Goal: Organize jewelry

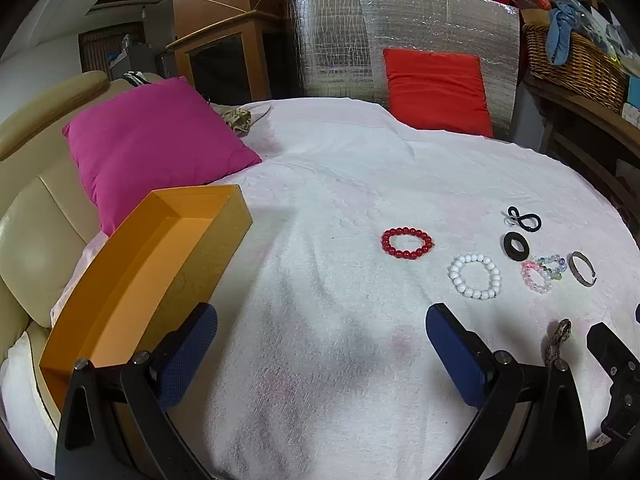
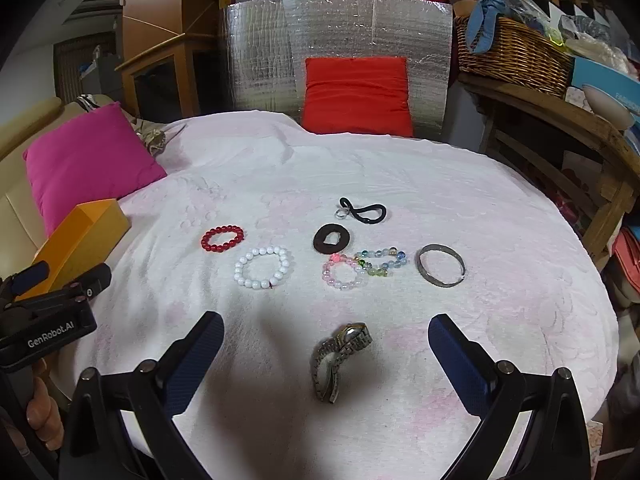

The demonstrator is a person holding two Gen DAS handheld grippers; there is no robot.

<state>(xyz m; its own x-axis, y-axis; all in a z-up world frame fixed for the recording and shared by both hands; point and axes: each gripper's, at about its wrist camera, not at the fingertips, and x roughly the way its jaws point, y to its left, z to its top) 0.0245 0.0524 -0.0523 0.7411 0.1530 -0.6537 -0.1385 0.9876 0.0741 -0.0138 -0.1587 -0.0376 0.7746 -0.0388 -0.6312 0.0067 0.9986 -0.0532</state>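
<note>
Both hand-held grippers hover over a white cloth spread on the surface. The left hand-held gripper has its blue pads spread wide, nothing between them; an open orange box lies just beside its left finger, at the cloth's left edge. The right hand-held gripper is likewise spread wide and empty, with a metal watch lying on the cloth between its fingers, touching neither.

Beyond the watch, the jewelry lies in a loose cluster: a red bead bracelet, a white bead bracelet, a black ring, a black hair tie, a pink bead bracelet touching a multicolour bead bracelet, and a metal bangle farthest right.

A magenta pillow rests behind the box; a red pillow leans at the far edge.
</note>
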